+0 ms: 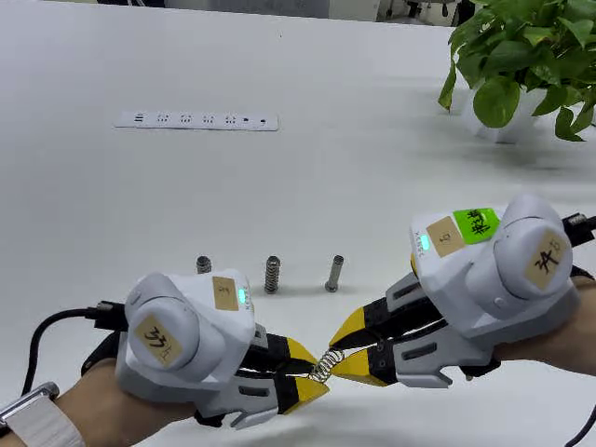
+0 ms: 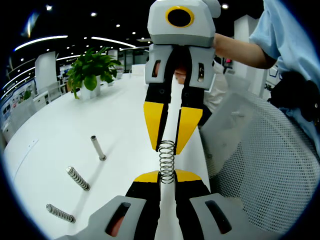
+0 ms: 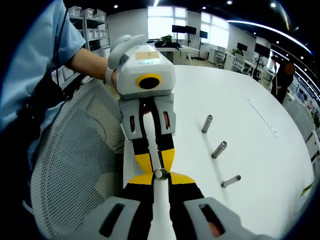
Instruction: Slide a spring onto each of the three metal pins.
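Springs [image 1: 272, 274] — three; pins [image 1: 334, 273] — three, one bare.

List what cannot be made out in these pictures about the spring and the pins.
- Head view: the foot of the left pin, hidden behind the left gripper.
- Head view: the ends of the spring, covered by the jaws of that gripper and the right gripper.
- Right gripper view: the spring's length, seen end-on.
- Head view: markings on the power strip, too small.

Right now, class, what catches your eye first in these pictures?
The left hand-held gripper and the right hand-held gripper pinch one spring between them near the table's front edge. Behind, two pins wear springs; the third pin, rightmost in the head view, stands bare.
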A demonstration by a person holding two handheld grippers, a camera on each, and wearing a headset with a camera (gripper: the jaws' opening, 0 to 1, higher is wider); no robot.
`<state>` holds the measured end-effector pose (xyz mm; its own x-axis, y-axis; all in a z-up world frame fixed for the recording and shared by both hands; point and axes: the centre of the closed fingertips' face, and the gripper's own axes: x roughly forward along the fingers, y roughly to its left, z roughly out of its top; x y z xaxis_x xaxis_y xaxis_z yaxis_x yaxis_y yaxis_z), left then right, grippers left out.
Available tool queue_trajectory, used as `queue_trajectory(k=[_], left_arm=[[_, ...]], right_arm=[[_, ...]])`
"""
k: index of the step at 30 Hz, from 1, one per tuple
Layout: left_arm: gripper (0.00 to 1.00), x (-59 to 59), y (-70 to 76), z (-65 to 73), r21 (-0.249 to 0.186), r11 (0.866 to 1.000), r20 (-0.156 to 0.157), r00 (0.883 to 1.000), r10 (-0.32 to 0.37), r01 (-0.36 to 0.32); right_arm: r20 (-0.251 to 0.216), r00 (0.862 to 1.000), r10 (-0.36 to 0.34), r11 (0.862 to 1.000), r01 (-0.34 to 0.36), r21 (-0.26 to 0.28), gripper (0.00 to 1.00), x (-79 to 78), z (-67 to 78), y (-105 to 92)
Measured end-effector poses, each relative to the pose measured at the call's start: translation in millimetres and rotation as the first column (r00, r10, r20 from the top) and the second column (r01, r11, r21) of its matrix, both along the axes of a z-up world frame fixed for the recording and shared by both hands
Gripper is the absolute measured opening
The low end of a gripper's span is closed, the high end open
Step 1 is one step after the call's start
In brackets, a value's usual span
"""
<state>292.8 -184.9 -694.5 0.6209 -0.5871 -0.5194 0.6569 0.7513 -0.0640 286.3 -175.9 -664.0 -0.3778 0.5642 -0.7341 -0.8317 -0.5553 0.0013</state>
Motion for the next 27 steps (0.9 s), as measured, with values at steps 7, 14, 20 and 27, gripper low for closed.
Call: queue_trajectory(k=[7, 14, 20, 27], left_arm=[[0.09, 0.8, 0.1, 0.2, 0.0, 1.0, 0.005, 1.0, -0.002, 0.002], [0.09, 0.8, 0.3, 0.2, 0.002, 1.0, 0.009, 1.0, -0.005, 0.005], [0.09, 1.4, -1.0, 0.0, -0.002, 1.0, 0.02, 1.0, -0.006, 0.006], [0.09, 0.6, -4.7, 0.0, -0.003, 1.0, 0.033, 0.999, -0.013, 0.013]], right_arm=[[0.007, 1.0, 0.007, 1.0, -0.006, -0.008, 0.11, -1.4, 1.1, 0.9], [0.011, 1.0, 0.012, 1.0, -0.012, -0.011, 0.12, -1.6, 1.1, 1.1], [0.023, 0.999, 0.022, 0.999, -0.022, -0.023, 0.12, -0.9, 0.7, -0.8], [0.059, 0.997, 0.051, 0.998, -0.048, -0.051, 0.22, 0.6, 3.5, -2.4]])
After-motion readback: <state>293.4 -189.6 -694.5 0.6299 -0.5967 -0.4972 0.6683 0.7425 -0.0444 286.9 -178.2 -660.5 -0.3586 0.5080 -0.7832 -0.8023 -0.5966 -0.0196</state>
